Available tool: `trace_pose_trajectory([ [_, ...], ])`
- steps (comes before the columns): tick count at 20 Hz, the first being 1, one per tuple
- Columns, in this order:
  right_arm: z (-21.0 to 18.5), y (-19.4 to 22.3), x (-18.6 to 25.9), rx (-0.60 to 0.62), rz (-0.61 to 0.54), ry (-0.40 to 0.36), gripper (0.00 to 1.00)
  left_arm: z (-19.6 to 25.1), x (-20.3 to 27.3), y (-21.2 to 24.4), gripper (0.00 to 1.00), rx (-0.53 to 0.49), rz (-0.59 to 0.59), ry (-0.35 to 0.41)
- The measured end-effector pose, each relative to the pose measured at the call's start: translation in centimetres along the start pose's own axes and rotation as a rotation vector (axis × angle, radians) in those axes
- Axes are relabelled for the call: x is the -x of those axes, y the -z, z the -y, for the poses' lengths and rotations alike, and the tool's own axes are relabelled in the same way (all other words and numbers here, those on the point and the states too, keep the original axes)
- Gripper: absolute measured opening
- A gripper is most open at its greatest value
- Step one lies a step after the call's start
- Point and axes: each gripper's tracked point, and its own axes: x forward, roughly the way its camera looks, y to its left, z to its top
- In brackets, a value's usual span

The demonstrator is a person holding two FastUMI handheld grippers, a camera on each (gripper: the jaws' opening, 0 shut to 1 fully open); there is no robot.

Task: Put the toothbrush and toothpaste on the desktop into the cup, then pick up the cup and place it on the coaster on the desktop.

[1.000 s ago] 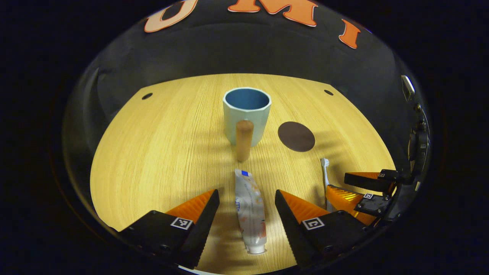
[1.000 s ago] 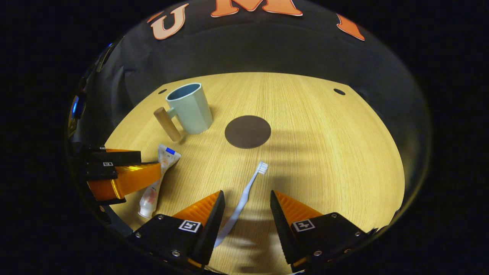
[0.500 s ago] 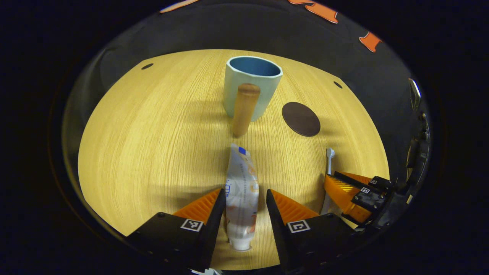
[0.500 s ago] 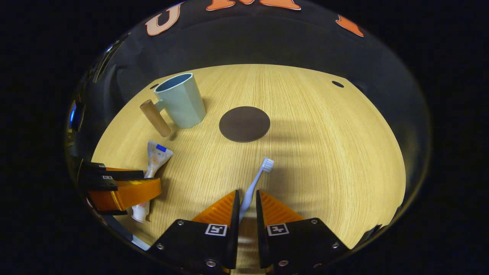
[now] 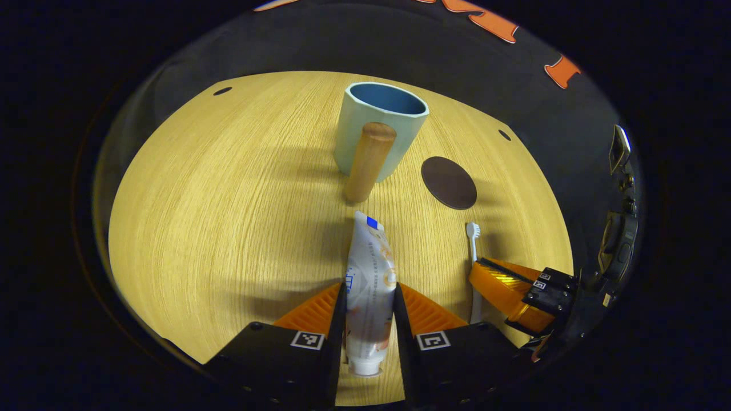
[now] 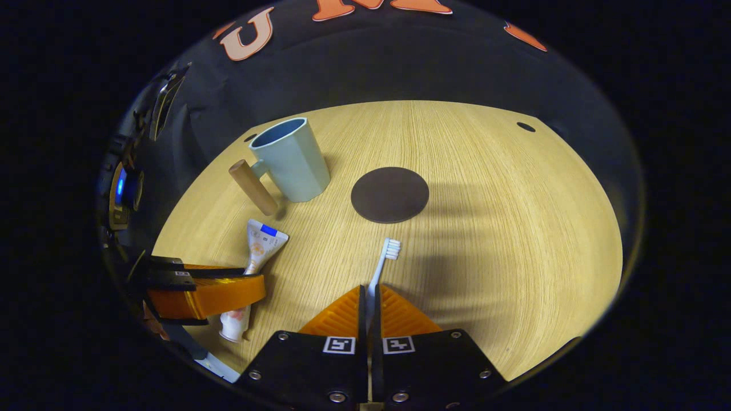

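Two ridged hand-held grippers clamp: left (image 5: 368, 297) on the soft toothpaste tube (image 5: 368, 274), right (image 6: 370, 297) on the slim toothbrush (image 6: 381, 265).

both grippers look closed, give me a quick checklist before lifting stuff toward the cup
1. Left gripper shut on the toothpaste, both fingers against the tube's sides: ok.
2. Right gripper shut on the toothbrush handle, bristle end sticking out forward: ok.
3. Cup upright, mouth open, nothing visible inside: ok.
4. Coaster bare and apart from the cup: ok.
5. Toothpaste cap on tight: cannot tell.
6. Grip firm enough that neither item slips during the lift: cannot tell.
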Motion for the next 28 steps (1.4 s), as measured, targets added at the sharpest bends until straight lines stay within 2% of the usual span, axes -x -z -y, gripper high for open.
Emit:
trace_pose_trajectory([
  [3, -0.2, 0.0, 0.0, -0.027, 0.012, -0.04, 0.04, 0.0, 0.2, 0.0, 0.43, -0.003, 0.012, 0.012],
  [4, -0.3, -0.3, 0.2, -0.029, 0.024, -0.053, 0.03, 0.1, 0.0, -0.2, 0.39, -0.003, 0.02, 0.014],
  [6, -0.5, -0.9, 0.9, -0.011, 0.061, -0.075, 0.03, 0.2, 0.0, -0.5, 0.38, 0.006, 0.052, 0.027],
  [8, -0.7, -1.4, 1.7, 0.006, 0.095, -0.092, 0.03, 0.2, 0.5, -1.2, 0.27, 0.003, 0.092, 0.041],
  [9, -0.7, -1.6, 2.0, 0.012, 0.11, -0.097, 0.03, 0.2, 0.9, -1.7, 0.24, -0.007, 0.111, 0.041],
  [10, -0.6, -1.9, 2.2, 0.014, 0.123, -0.1, 0.03, 0.1, 0.9, -1.6, 0.14, -0.011, 0.125, 0.047],
  [11, -0.5, -2.0, 2.2, 0.016, 0.13, -0.098, 0.03, 0.3, 1.3, -1.5, 0.14, -0.003, 0.121, 0.058],
  [12, -0.5, -2.1, 2.2, 0.018, 0.134, -0.096, 0.03, 0.4, 1.5, -1.7, 0.08, -0.006, 0.133, 0.07],
  [13, -0.4, -2.0, 2.0, 0.02, 0.136, -0.095, 0.04, 0.3, 1.4, -1.7, 0.08, 0.005, 0.133, 0.071],
  [14, -0.4, -1.9, 1.9, 0.018, 0.133, -0.092, 0.03, 0.4, 1.3, -1.7, 0.02, 0.002, 0.135, 0.07],
  [15, -0.5, -1.7, 1.9, 0.018, 0.126, -0.094, 0.04, 0.3, 1.1, -1.7, 0.08, 0.003, 0.129, 0.064],
  [17, -0.5, -1.6, 1.8, 0.018, 0.122, -0.097, 0.03, 0.4, 0.9, -1.3, 0.08, -0.026, 0.09, 0.051],
  [18, -0.5, -1.7, 1.8, 0.018, 0.123, -0.099, 0.04, 0.4, 0.3, -0.4, 0.15, -0.023, 0.052, 0.042],
  [19, -0.5, -1.7, 1.8, 0.019, 0.126, -0.103, 0.04, 0.9, 0.4, -1.2, 0.19, -0.034, 0.093, 0.05],
  [23, -0.6, -2.1, 1.9, 0.016, 0.15, -0.106, 0.04, 0.8, -0.3, -1.1, 0.08, -0.048, 0.111, 0.071],
  [28, -0.3, -3.6, 2.5, 0.007, 0.211, -0.115, 0.03, 0.3, 0.6, -1.7, 0.08, -0.09, 0.218, 0.111],
])
